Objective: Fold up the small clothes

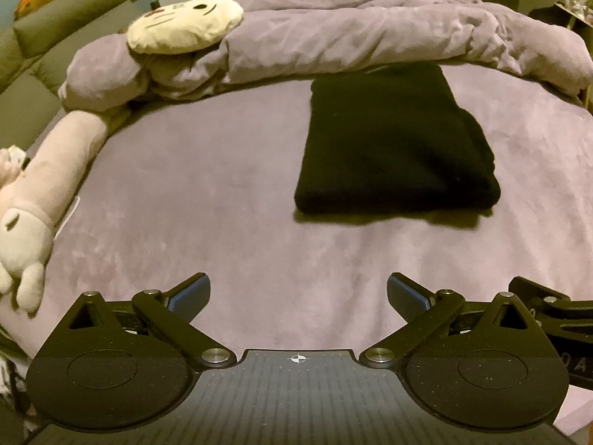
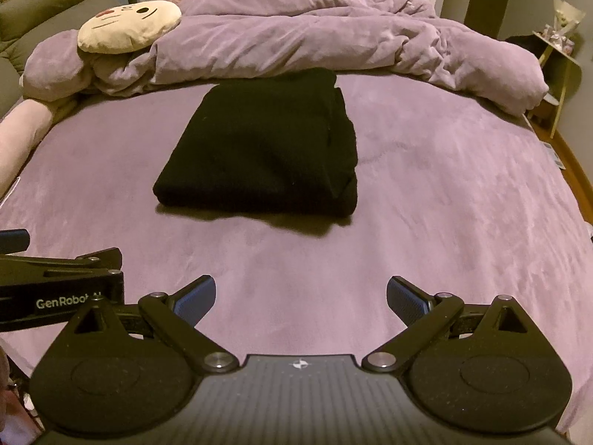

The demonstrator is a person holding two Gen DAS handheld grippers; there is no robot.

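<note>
A plain black garment is seen on a purple sheet; far left, a cream cushion, perhaps face-printed.

Soft cloth on the bed, matt plastic and metal on the tongs.
A black knit garment, matt and fuzzy, lies on a plush lilac bed cover; the duvet is the same velvety cloth, the cushion cream plush. Both tongs are matt speckled black plastic with polished metal rivets and ribbed blue pads.
</note>
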